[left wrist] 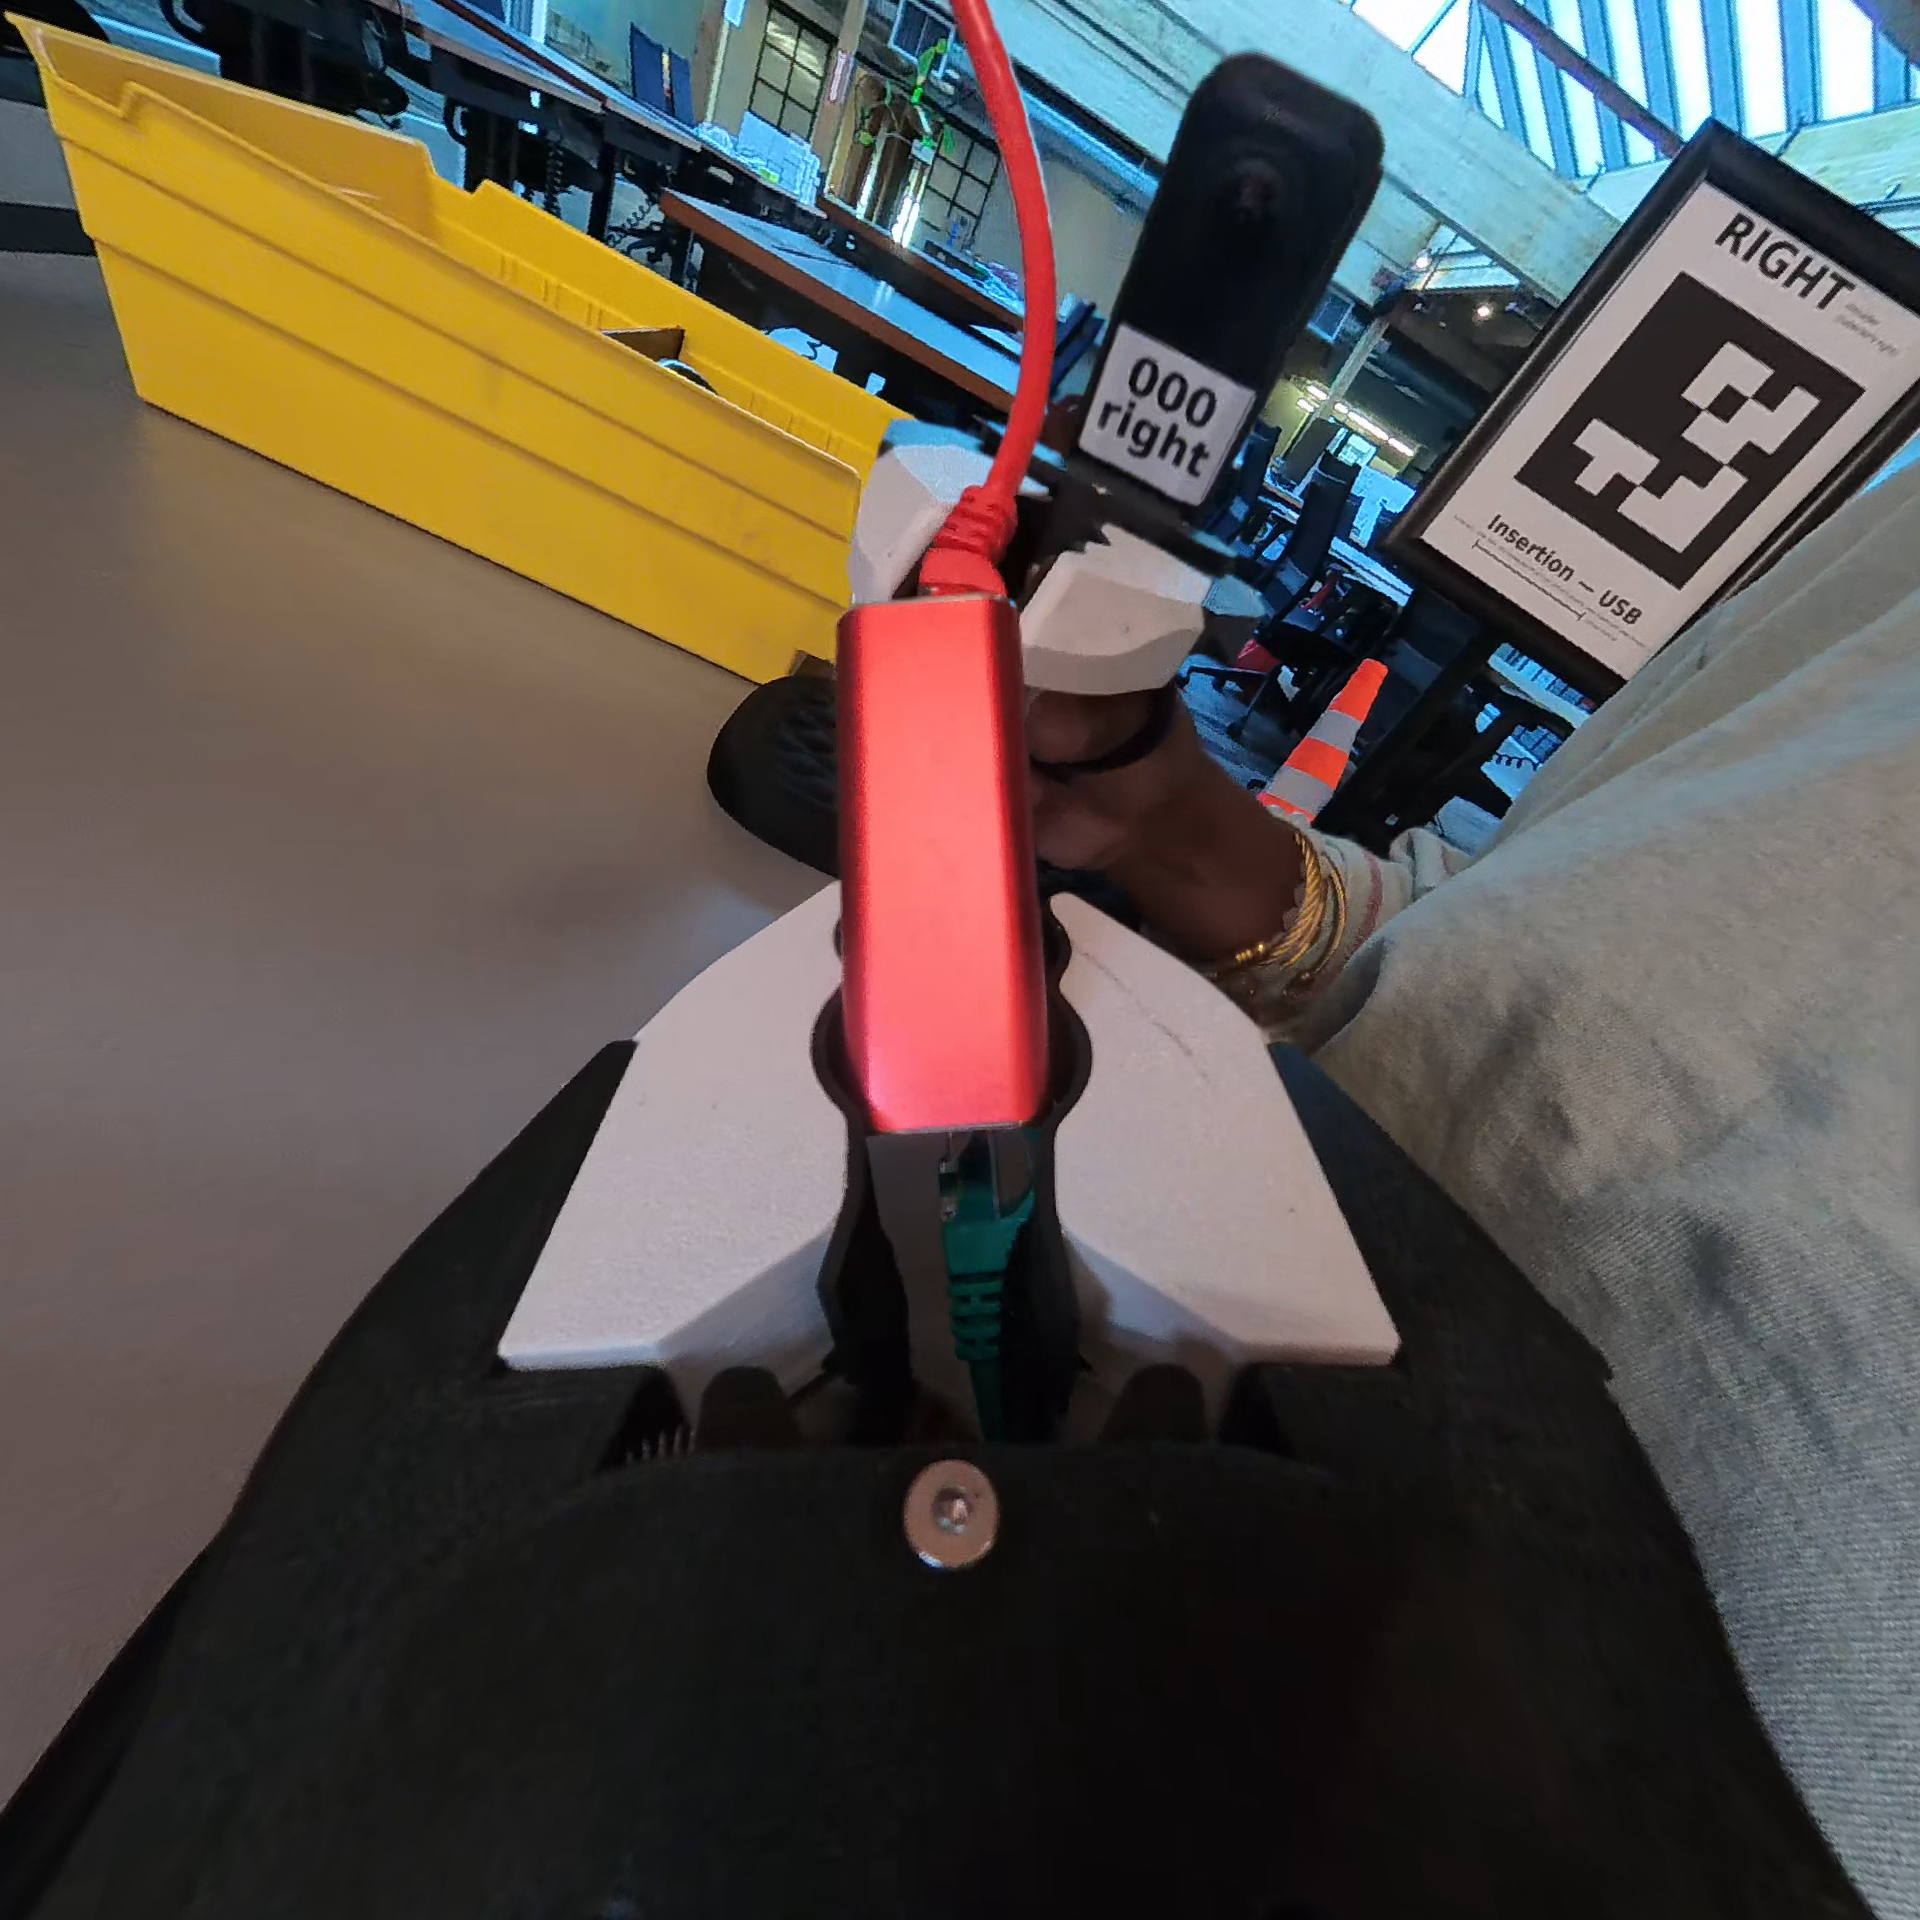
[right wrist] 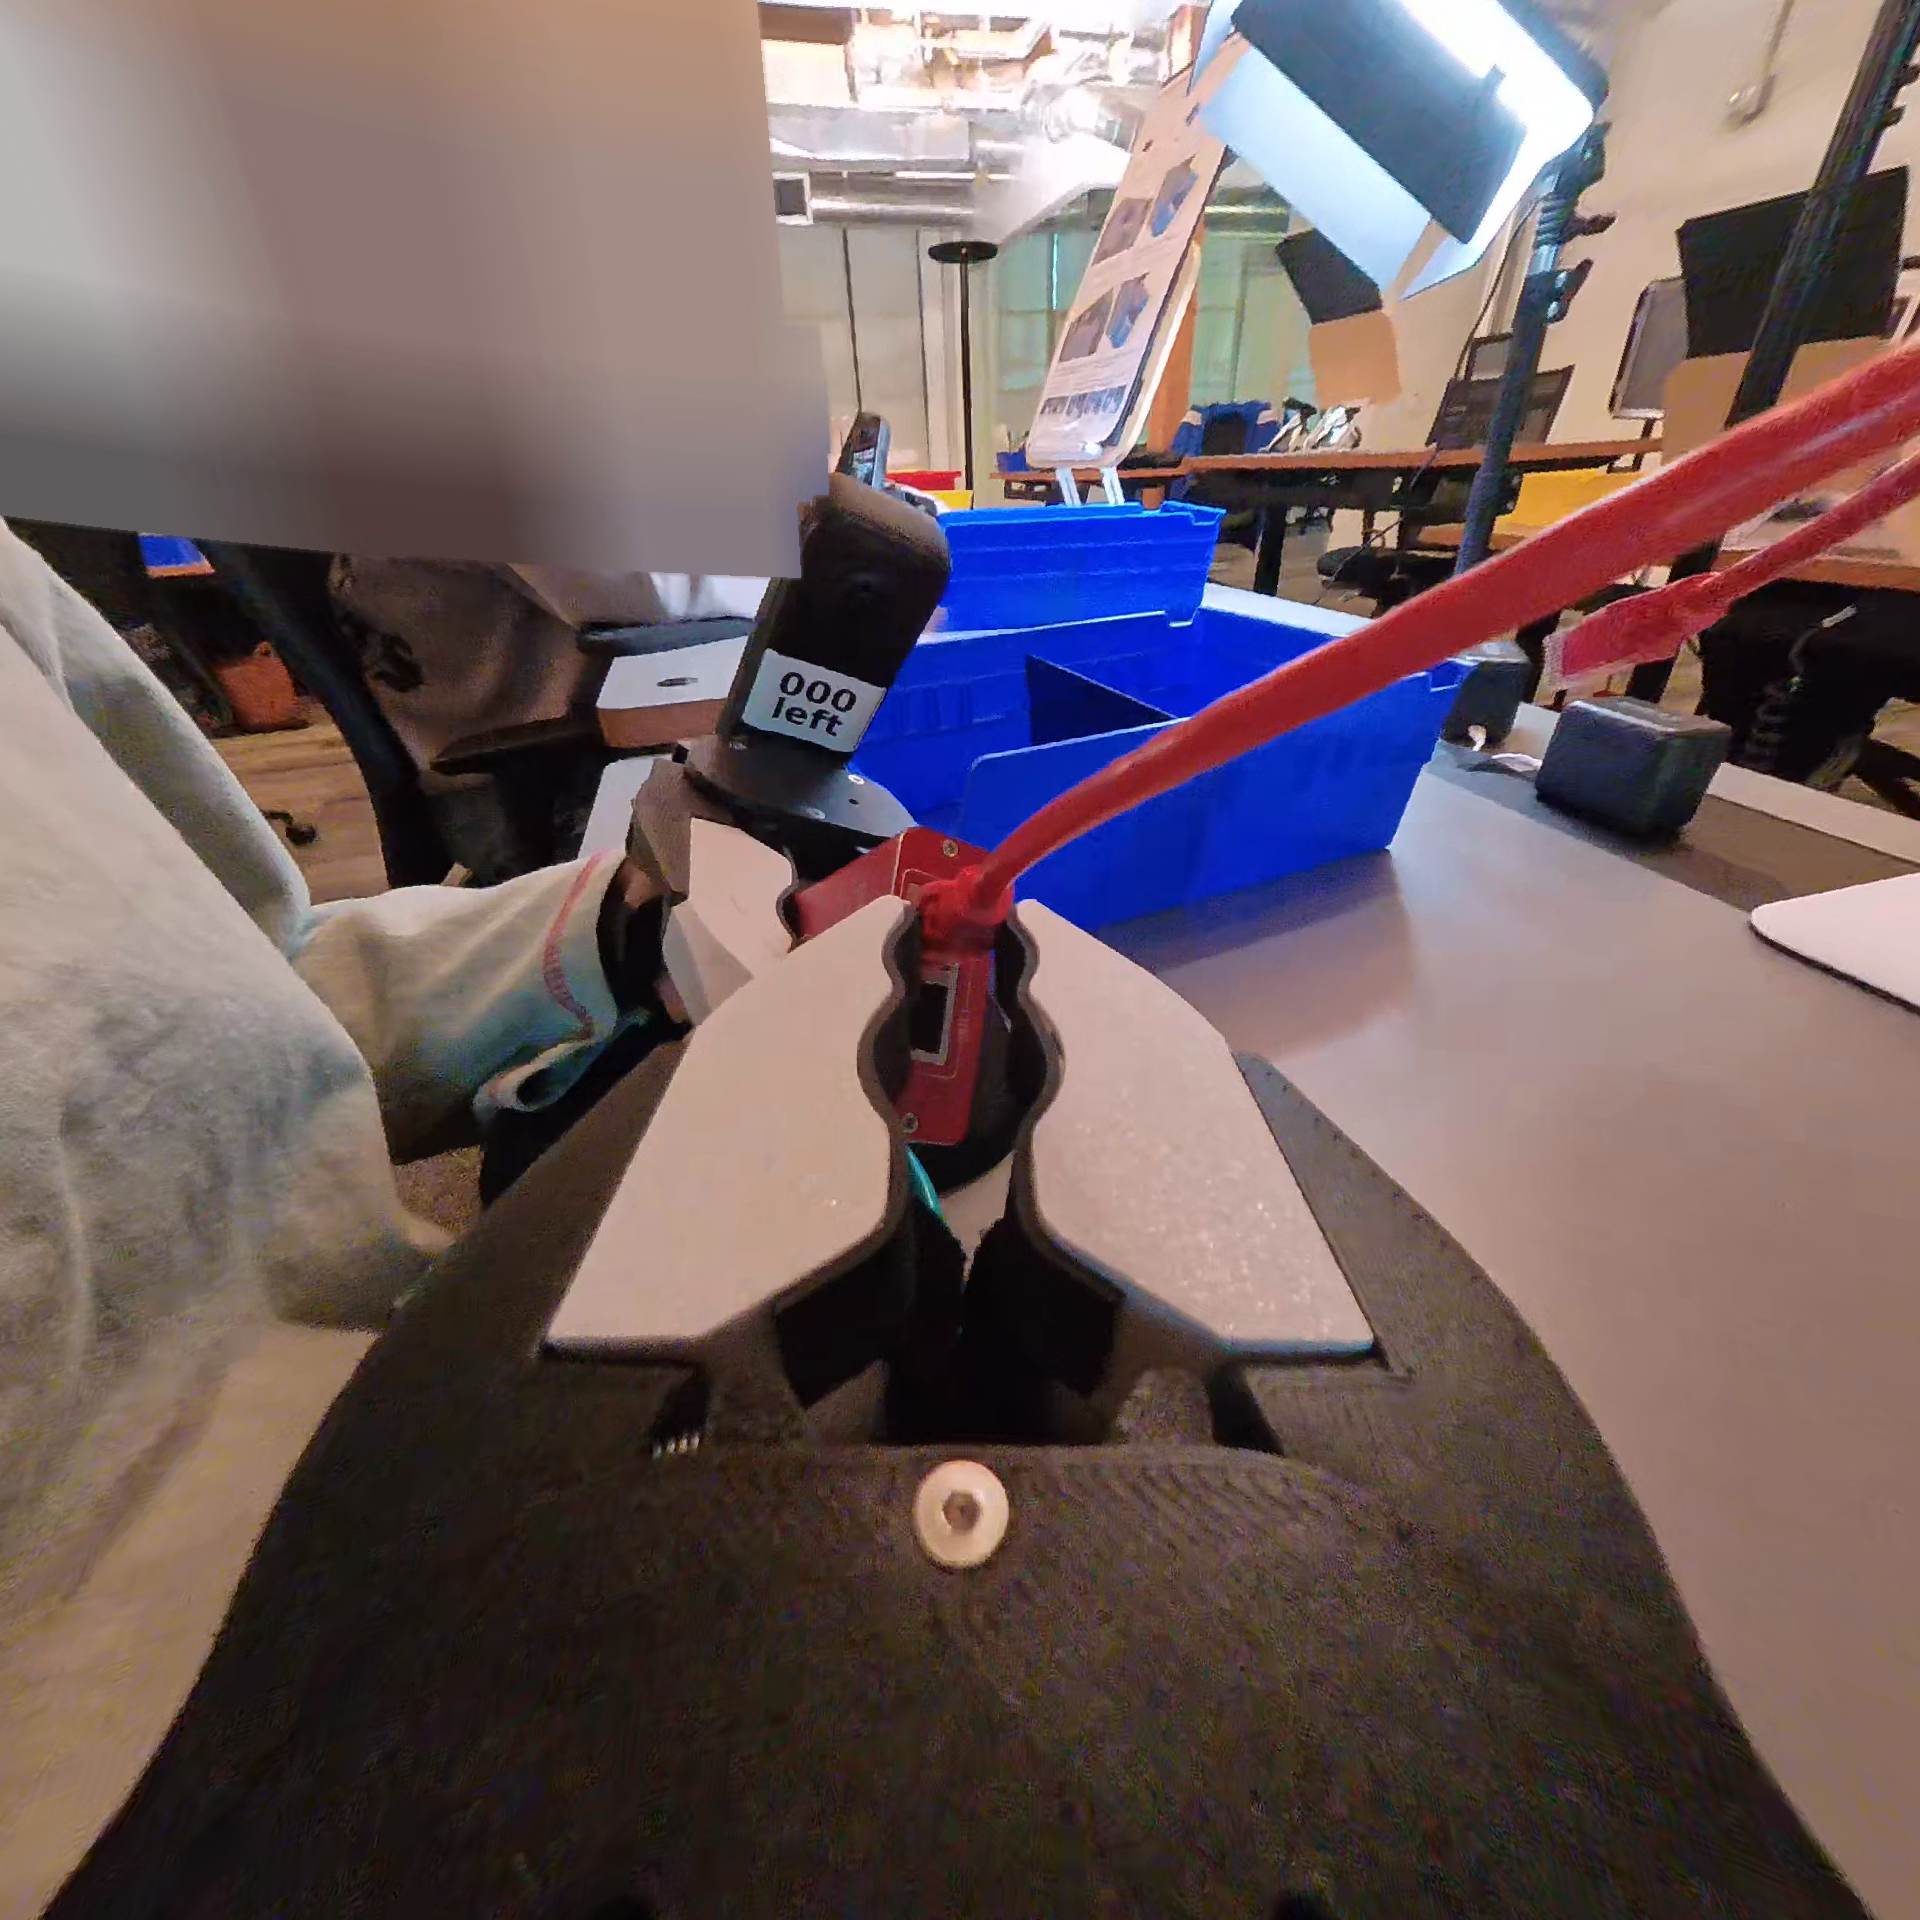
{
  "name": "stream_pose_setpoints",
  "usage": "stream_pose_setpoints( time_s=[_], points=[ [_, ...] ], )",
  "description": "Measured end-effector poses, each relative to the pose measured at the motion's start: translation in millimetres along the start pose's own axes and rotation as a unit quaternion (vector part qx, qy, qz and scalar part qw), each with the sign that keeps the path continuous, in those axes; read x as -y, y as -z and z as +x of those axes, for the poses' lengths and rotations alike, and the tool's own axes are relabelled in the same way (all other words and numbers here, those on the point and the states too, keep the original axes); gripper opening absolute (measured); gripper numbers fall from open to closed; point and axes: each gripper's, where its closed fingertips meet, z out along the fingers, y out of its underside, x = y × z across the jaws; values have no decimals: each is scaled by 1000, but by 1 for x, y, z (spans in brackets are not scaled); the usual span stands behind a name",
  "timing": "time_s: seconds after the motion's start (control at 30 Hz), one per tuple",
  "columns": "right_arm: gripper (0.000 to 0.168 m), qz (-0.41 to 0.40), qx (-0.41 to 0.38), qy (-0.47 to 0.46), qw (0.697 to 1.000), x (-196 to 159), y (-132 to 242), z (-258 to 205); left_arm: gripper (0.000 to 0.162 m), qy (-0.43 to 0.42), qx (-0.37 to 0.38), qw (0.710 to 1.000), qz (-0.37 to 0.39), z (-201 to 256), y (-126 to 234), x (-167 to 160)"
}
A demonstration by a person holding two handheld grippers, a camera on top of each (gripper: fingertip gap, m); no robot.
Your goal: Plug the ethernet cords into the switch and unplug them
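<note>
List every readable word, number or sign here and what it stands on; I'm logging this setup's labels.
I don't quote writing; these things bear it.
White sticker on the black camera: two printed lines, legible.
Framed sign: a black-and-white marker pattern with print above and below.
Second white sticker on the other camera: two lines, legible.
Poster board far behind: too small to read.

- I see a grey table (left wrist: 312, 831) with a smooth matte top.
- A yellow bin (left wrist: 416, 343) sits on it in my left wrist view.
- My right wrist view shows a blue bin (right wrist: 1195, 769) with dividers resting on the table.
- A dark grey block (right wrist: 1631, 764) lies near the far edge.
- A white flat pad (right wrist: 1849, 935) lies at the right edge, only partly visible.
</note>
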Motion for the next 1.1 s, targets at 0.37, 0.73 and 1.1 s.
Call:
stream_pose_setpoints(
  time_s=[0.37, 0.73, 1.1],
  points=[
    [11, 145, -55, -19, 988, 37, 23, 15, 28, 16, -61, 998, 29, 13, 9, 6],
    [12, -132, -535, 69, 832, 56, 281, 110, 30, 21, -61, 997, 38, 13, 10, 10],
    [13, -234, -627, -58, 741, -21, 330, 116, 30, 29, -64, 997, 37, 12, 10, 10]
  ],
)
